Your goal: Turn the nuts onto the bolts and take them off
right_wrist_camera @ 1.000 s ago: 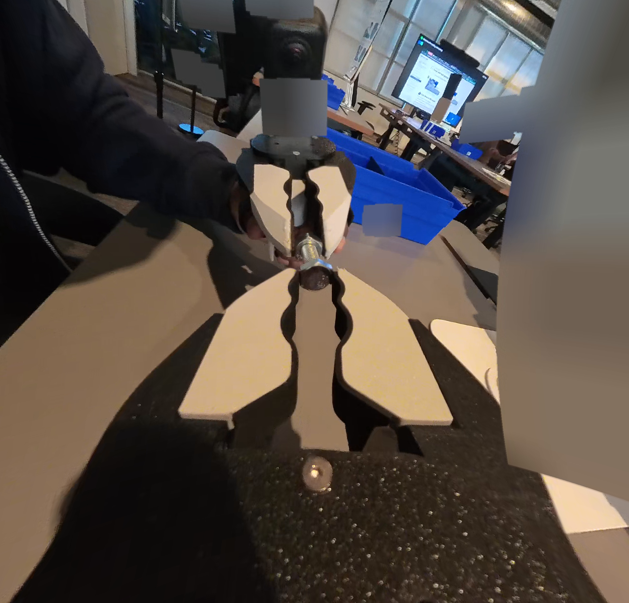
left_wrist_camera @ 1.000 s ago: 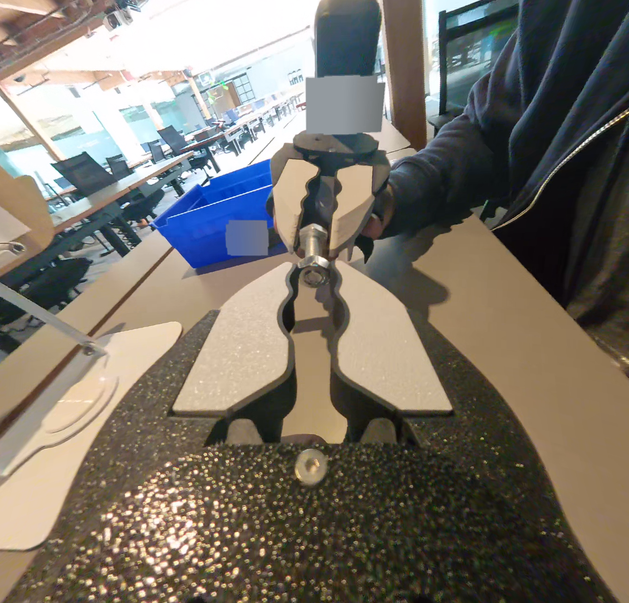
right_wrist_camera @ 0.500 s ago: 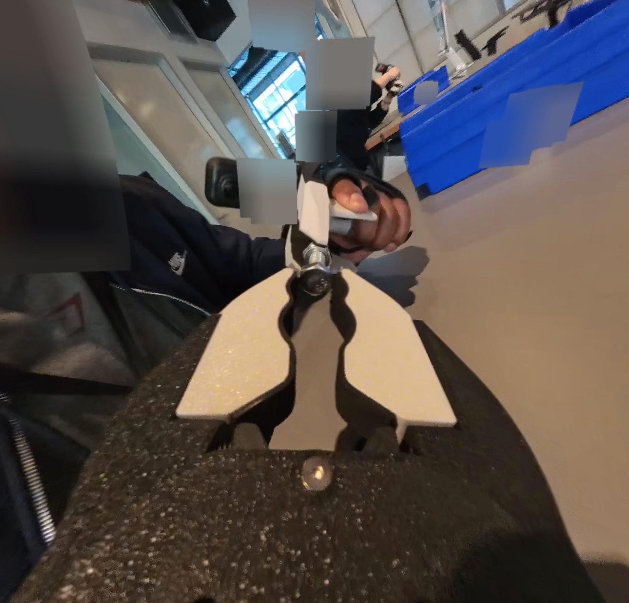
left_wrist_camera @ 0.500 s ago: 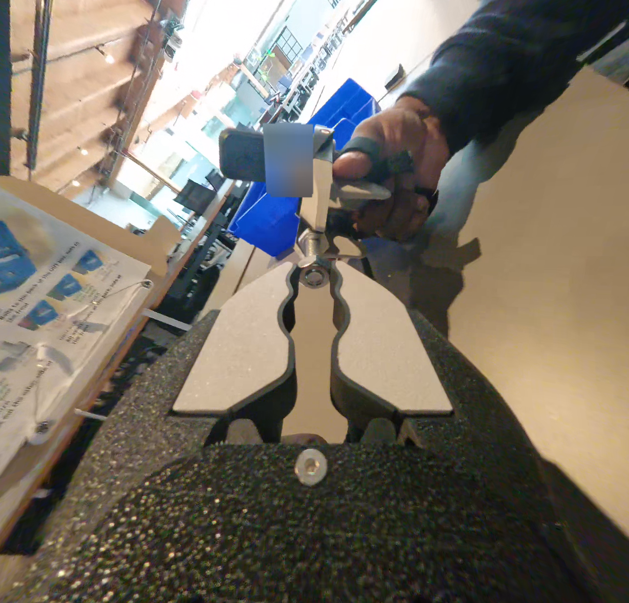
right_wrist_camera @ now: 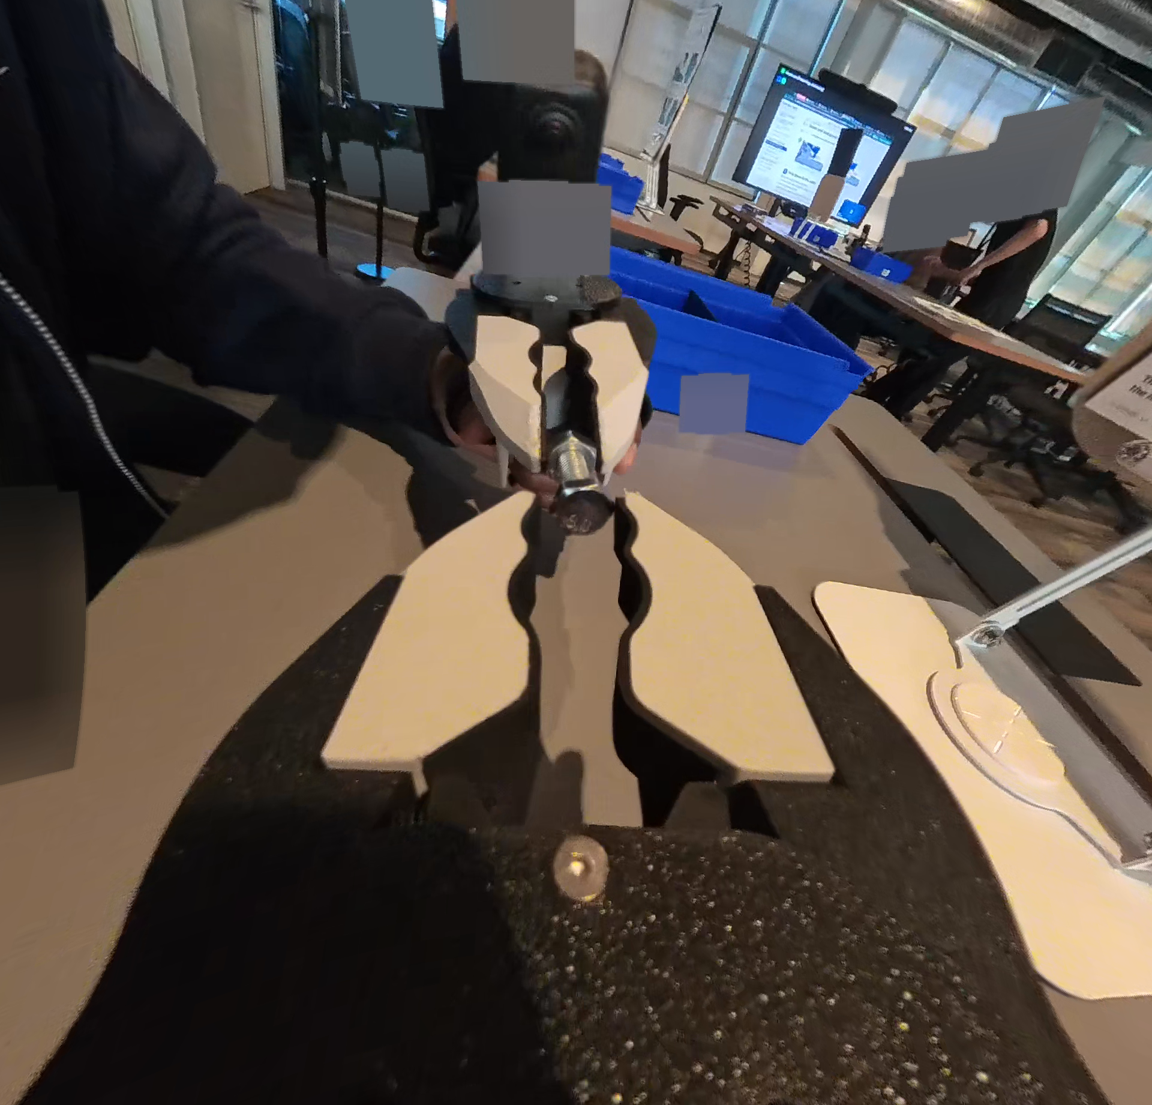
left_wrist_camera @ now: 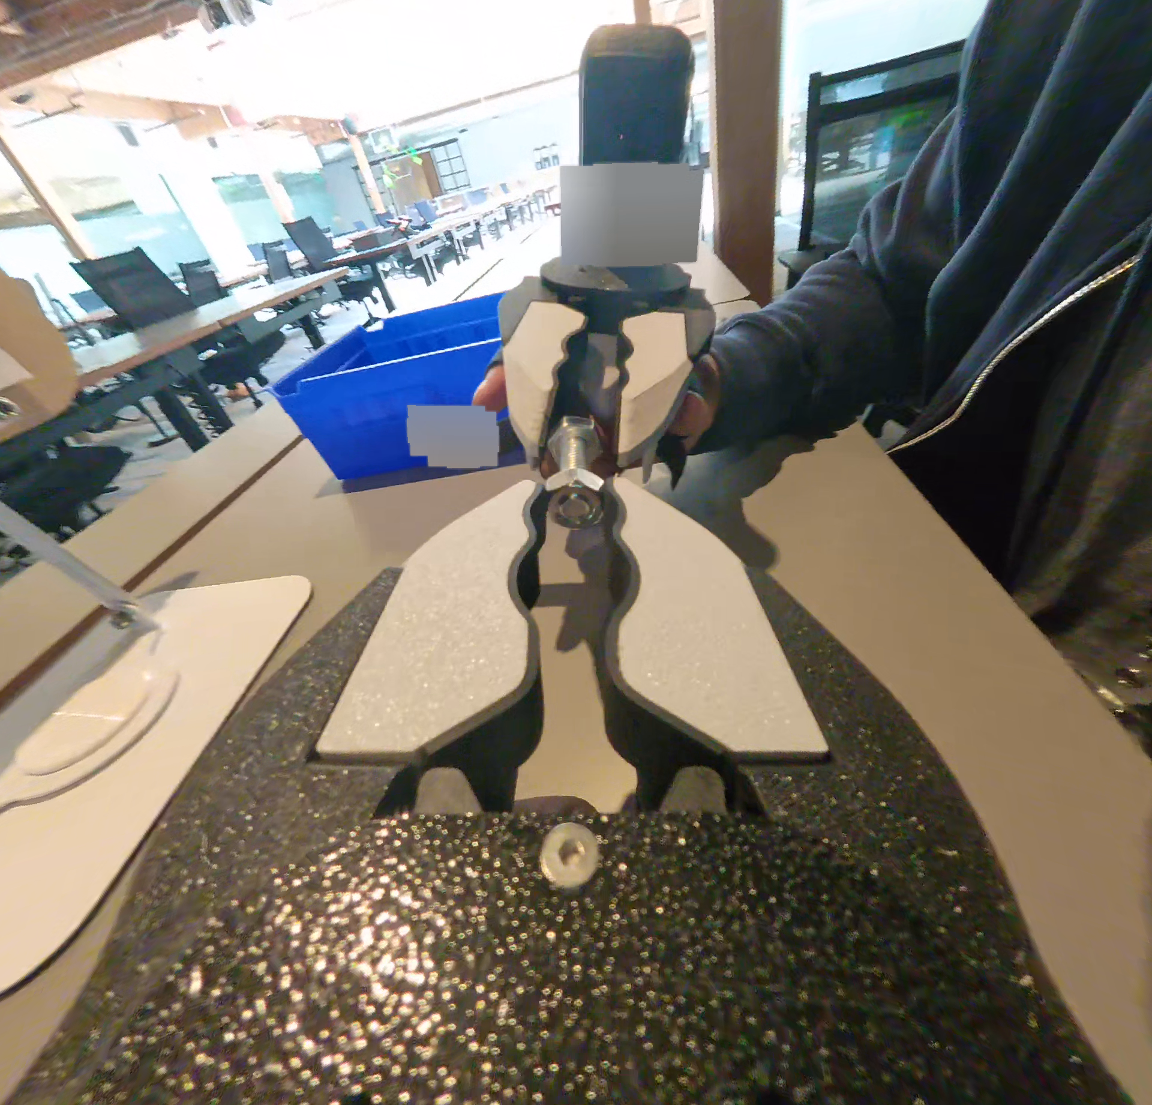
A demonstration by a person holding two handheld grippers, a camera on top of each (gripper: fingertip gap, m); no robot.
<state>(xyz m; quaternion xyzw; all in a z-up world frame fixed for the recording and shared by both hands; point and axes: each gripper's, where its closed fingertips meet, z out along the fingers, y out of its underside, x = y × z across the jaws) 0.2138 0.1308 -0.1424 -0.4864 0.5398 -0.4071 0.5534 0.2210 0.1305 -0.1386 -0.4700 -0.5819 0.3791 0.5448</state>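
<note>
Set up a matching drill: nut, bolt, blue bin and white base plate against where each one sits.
1. nut
2. bolt
3. blue bin
4. white base plate

A. between the right gripper tips
B. flat on the table, a metal rod rising from it
C. between the left gripper tips
D. on the table beyond both grippers

Pairs: 1-C, 2-A, 3-D, 4-B

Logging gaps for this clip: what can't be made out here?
- Right view: bolt head blurred; whether the right claw grips it is unclear.
- Left view: bin contents, hidden by its wall.
- Left view: person, cut off by the right edge.
</note>
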